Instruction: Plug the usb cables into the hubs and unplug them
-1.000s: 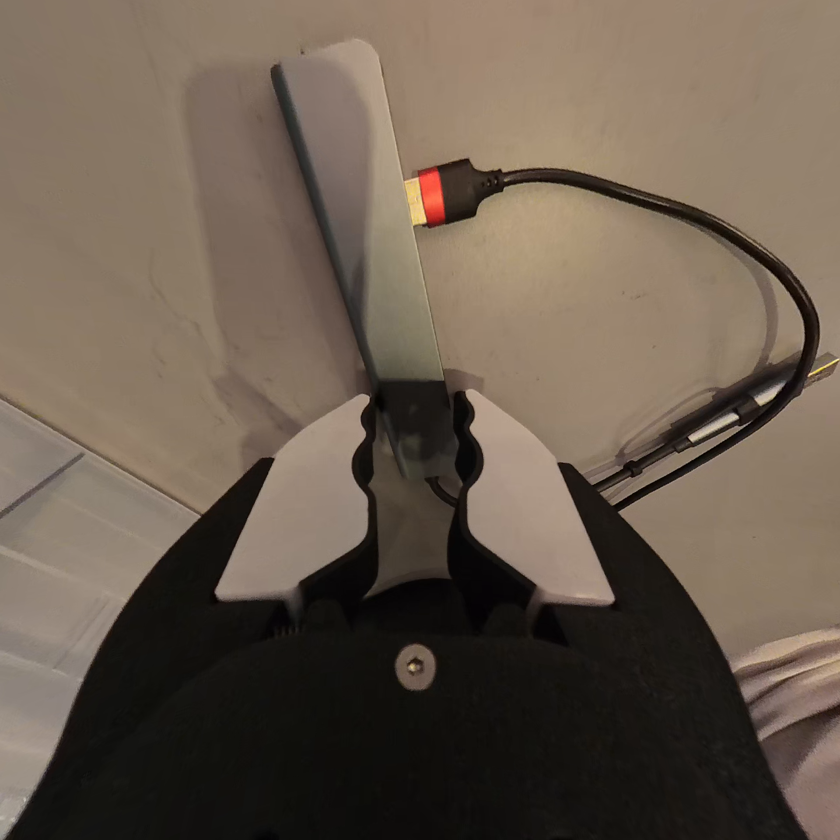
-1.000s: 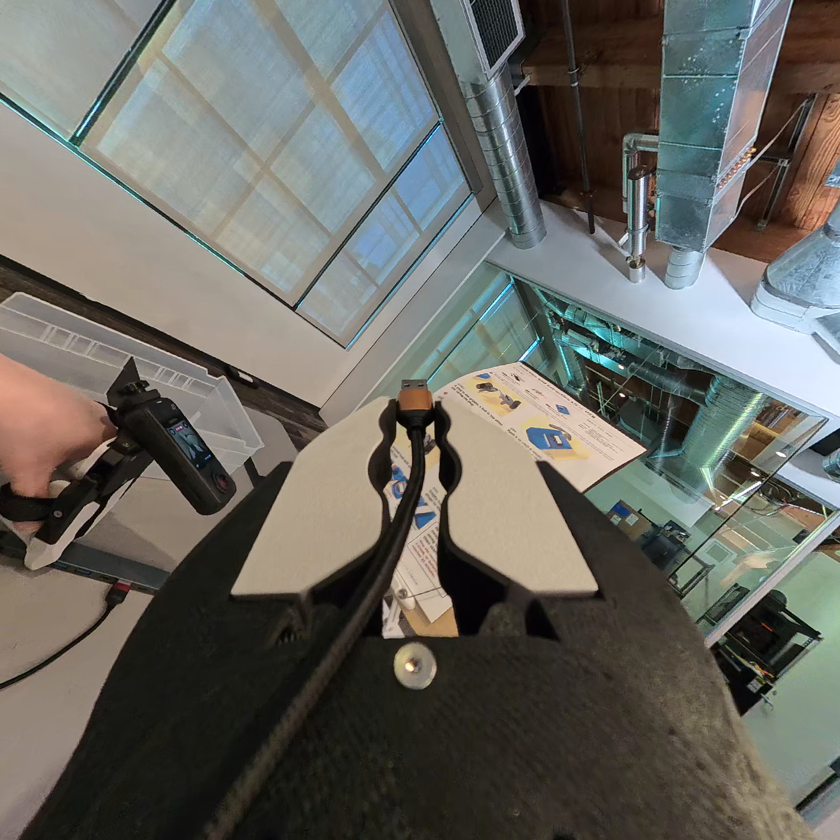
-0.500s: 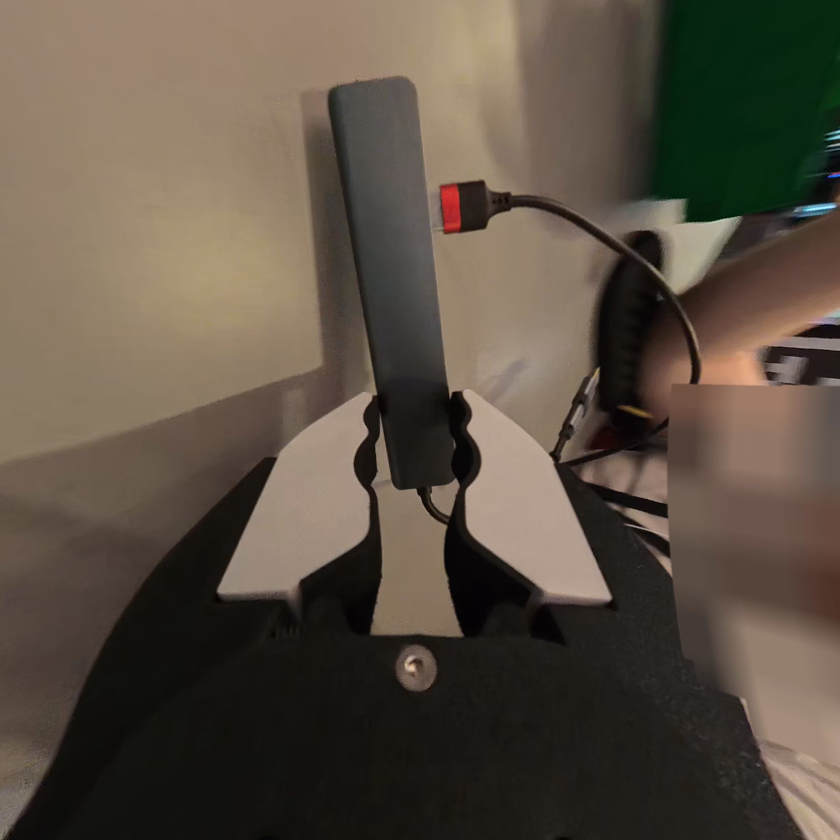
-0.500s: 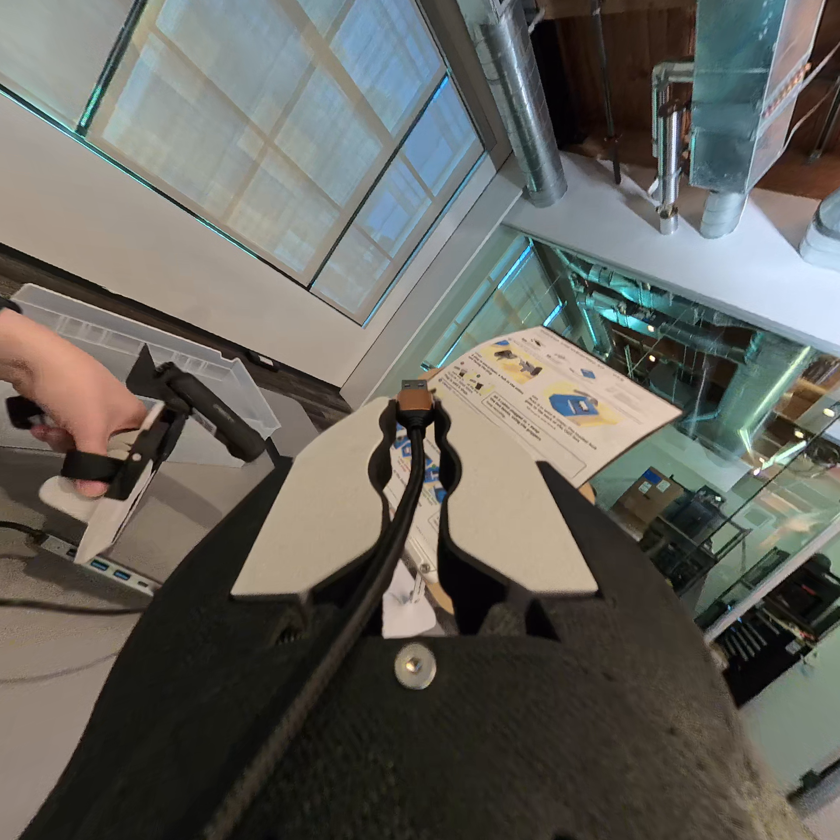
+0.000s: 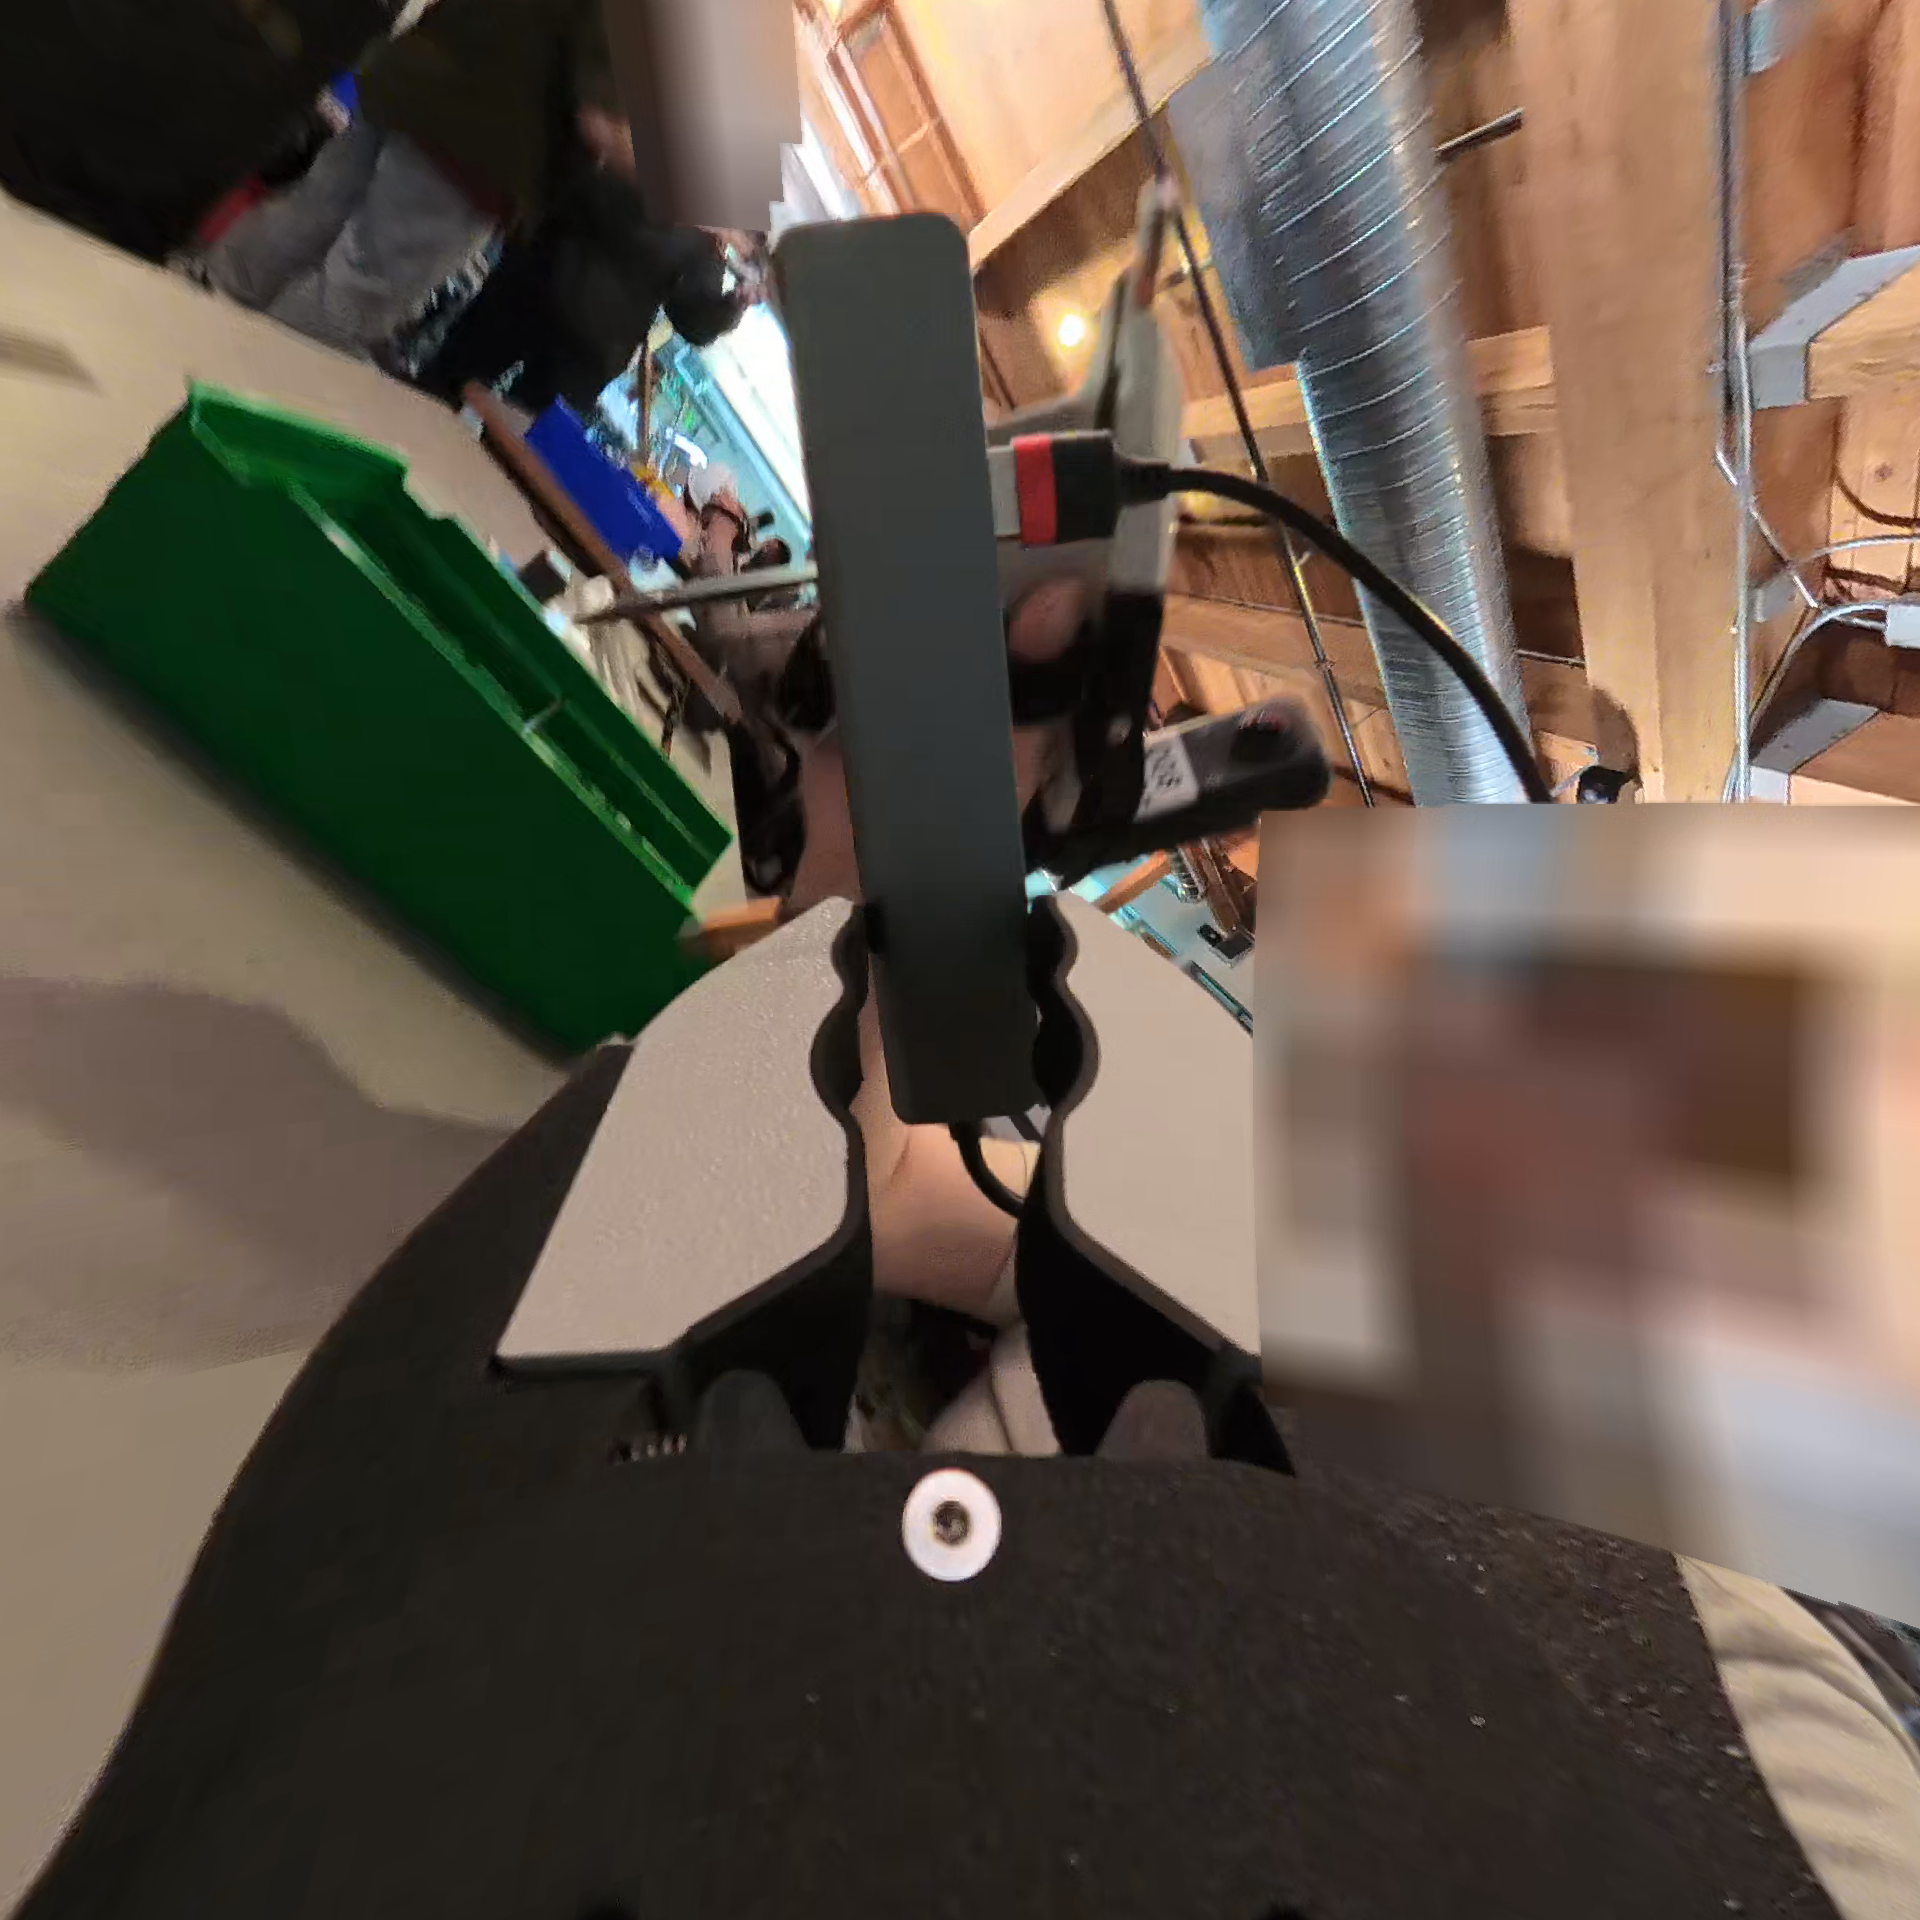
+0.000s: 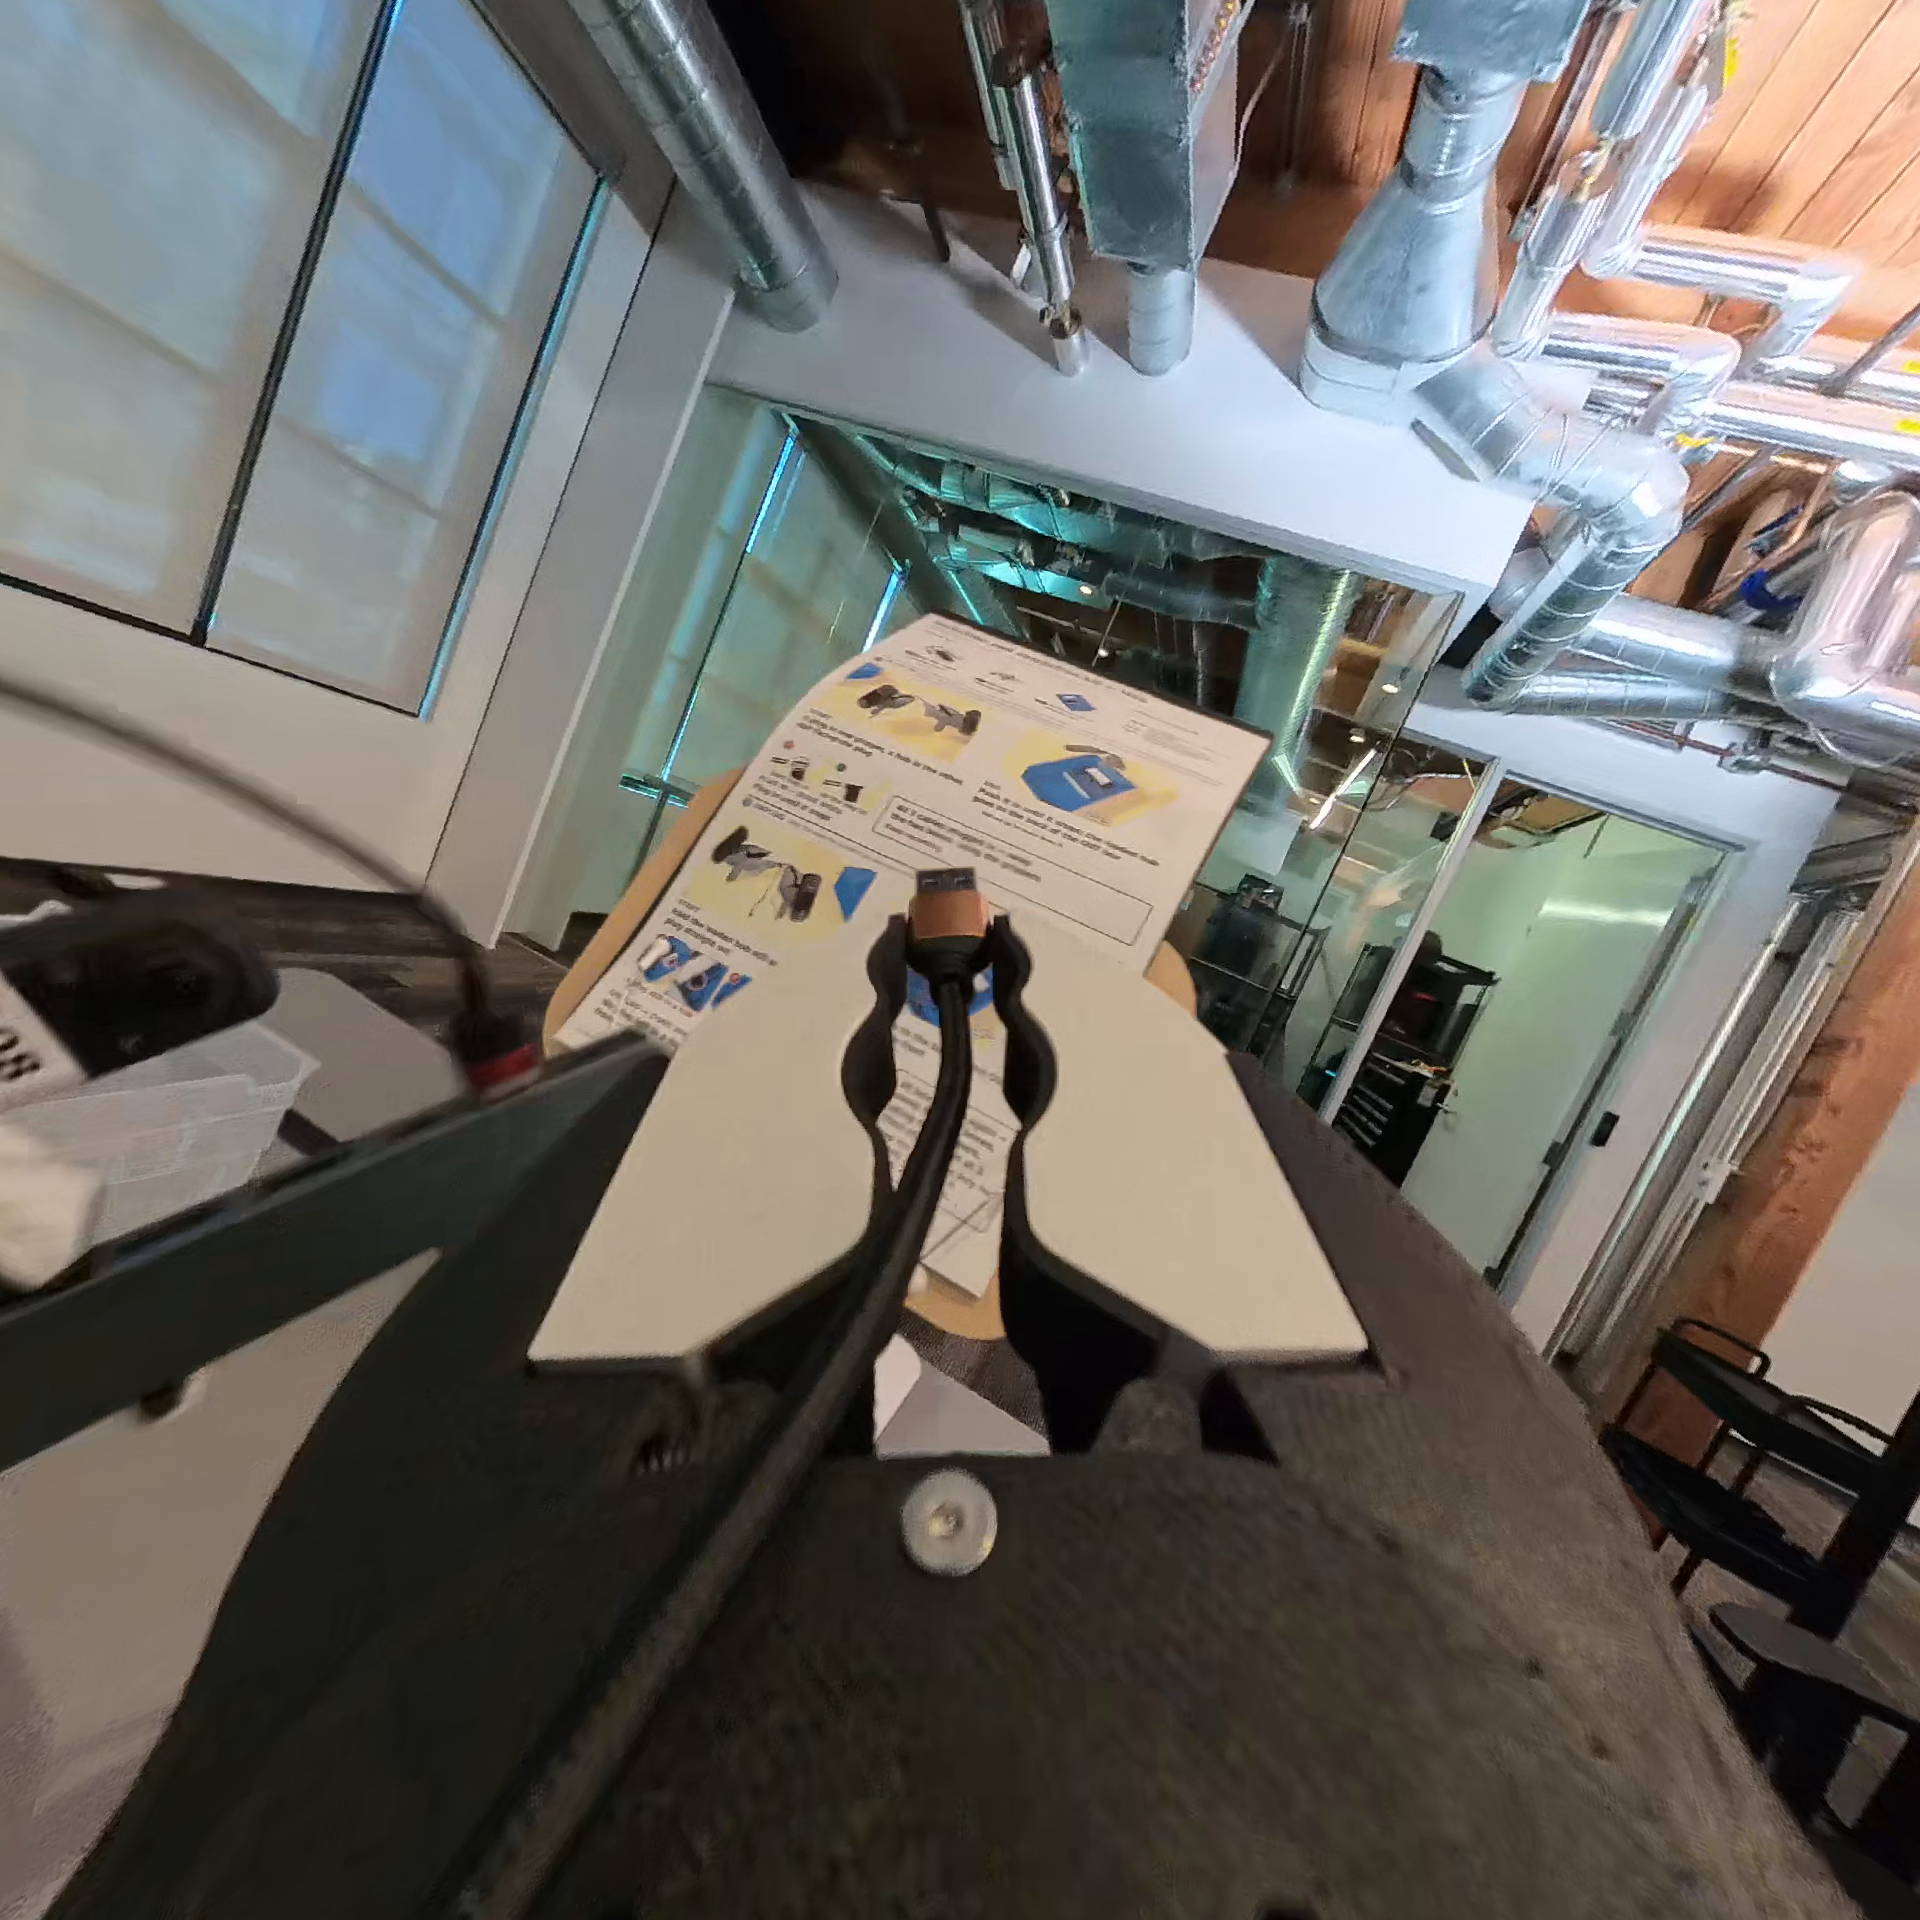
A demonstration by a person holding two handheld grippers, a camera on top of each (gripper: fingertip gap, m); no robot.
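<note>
While the left gripper (image 5: 951, 1023) is lifting its clamped hub (image 5: 914, 644) off the table, the right gripper (image 6: 945, 966), pinching the orange plug (image 6: 943, 909), is nearing insertion.

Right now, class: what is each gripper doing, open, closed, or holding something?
Left gripper: closed on the dark grey hub.
Right gripper: closed on the orange-collared USB plug.
</note>
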